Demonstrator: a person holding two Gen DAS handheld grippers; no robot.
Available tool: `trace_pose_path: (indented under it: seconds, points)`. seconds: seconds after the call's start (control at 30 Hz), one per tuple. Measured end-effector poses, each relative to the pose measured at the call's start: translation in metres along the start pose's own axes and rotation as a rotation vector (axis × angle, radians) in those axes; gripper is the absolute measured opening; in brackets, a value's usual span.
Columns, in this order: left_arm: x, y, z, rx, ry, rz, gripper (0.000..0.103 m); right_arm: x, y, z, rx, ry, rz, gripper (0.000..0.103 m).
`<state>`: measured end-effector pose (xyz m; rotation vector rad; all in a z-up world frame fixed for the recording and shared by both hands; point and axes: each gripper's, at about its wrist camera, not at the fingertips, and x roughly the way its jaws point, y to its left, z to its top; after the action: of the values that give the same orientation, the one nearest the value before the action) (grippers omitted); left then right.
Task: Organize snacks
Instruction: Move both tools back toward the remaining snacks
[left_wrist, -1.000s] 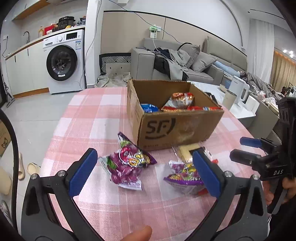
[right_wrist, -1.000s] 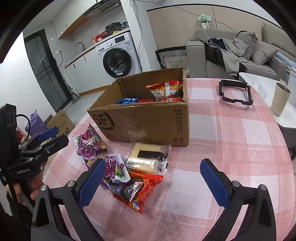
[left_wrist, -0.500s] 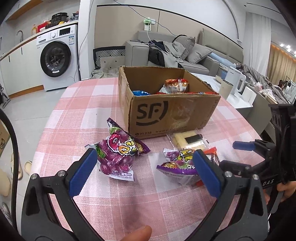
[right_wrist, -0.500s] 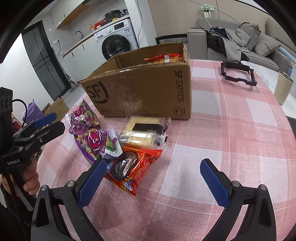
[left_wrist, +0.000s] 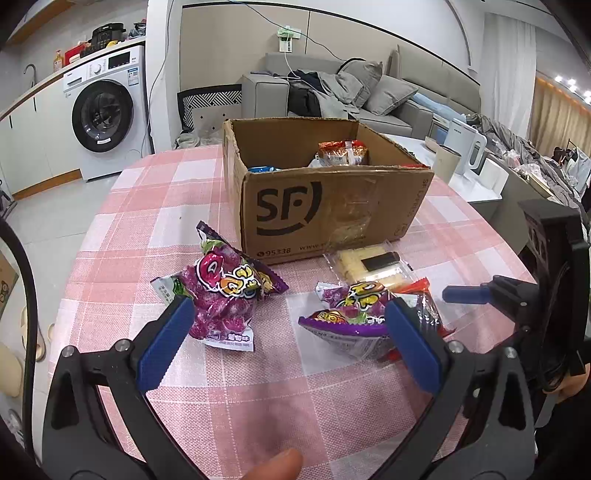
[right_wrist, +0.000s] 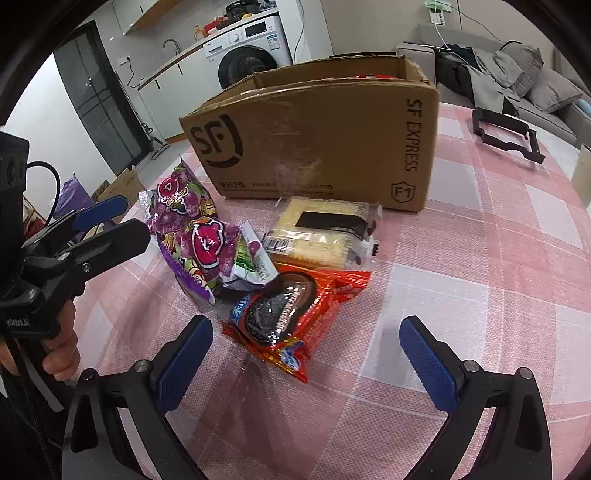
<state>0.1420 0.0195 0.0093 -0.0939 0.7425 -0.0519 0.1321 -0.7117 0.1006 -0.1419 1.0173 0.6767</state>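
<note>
An open SF cardboard box (left_wrist: 332, 206) (right_wrist: 325, 140) holds several snack packs on the pink checked table. In front of it lie two purple candy bags (left_wrist: 225, 291) (left_wrist: 351, 317), a clear pack of pale crackers (left_wrist: 369, 264) (right_wrist: 321, 232) and a red pack with a dark cookie (right_wrist: 295, 314). My left gripper (left_wrist: 288, 339) is open and empty, low over the table, between the two purple bags. My right gripper (right_wrist: 306, 350) is open and empty, its fingers either side of the red cookie pack's near end.
A black plastic frame (right_wrist: 506, 133) lies on the table to the right of the box. A beige cup (left_wrist: 447, 162) and a white kettle (left_wrist: 469, 147) stand on a side table beyond. A sofa and a washing machine (left_wrist: 107, 110) are behind.
Both grippers have come lower and closer to the loose snacks. The right gripper now frames the red cookie pack. Both stayed open.
</note>
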Motion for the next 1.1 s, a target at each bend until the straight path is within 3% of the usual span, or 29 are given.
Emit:
trace_pose_path:
  seconds: [0.43, 0.63, 1.1]
  points:
    - [0.007, 0.0, -0.004, -0.004, 0.016, -0.001, 0.102, 0.009, 0.002, 0.002, -0.015, 0.018, -0.086, 0.103]
    - [0.01, -0.003, -0.006, 0.005, 0.026, -0.013, 0.102, 0.003, -0.013, -0.002, 0.017, 0.01, -0.088, 0.103]
    - [0.022, -0.008, -0.01, -0.005, 0.062, -0.042, 0.102, 0.01, 0.008, 0.0, -0.043, 0.0, -0.096, 0.103]
